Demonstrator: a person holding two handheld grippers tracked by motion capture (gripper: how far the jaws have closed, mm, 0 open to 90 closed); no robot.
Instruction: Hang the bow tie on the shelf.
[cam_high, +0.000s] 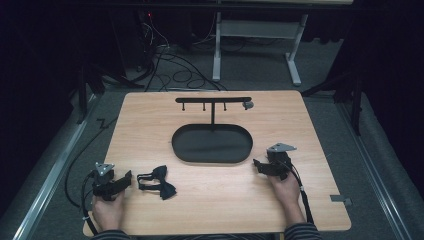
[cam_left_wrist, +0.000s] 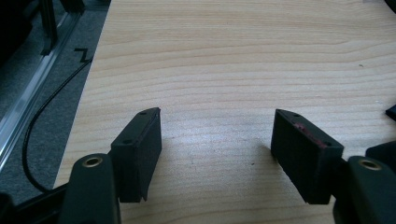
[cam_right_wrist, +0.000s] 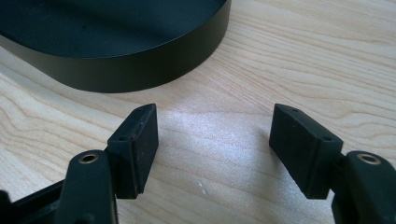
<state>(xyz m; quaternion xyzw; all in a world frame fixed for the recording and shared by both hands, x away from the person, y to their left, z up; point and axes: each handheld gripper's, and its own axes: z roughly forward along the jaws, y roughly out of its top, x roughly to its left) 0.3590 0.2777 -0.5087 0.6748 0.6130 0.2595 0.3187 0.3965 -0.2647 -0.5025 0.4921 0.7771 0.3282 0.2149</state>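
My left claw (cam_high: 120, 182) rests low at the lower left of the high view, its jaws spread wide with nothing between them; in the left gripper view only bare wood grain lies in the gap. My right claw (cam_high: 262, 166) sits at the lower right of that view, jaws likewise apart and empty, pointing toward the near right end of the stand's tray.

The black bow tie (cam_high: 159, 182) lies flat on the tabletop (cam_high: 300, 130), just to the right of my left claw in the high view, its neck strap looped out on the left side of the bow, toward the claw. I judge it is placed there so the left claw can reach it with a short sideways move; the strap looks the easier part to pinch, being thin and raised a little, while the bow itself is bulkier.

The black stand (cam_high: 213, 100) rises from the back edge of an oval tray (cam_high: 212, 144) in the middle of the frame, its crossbar carrying small pegs hanging underneath. I take those pegs to be where the tie is meant to hang, which would explain why my right claw waits beside the tray: in the right gripper view the tray's dark rim (cam_right_wrist: 154, 70) curves across the upper left, near my jaws but not touching. From there it could steady the stand or take the strap over.
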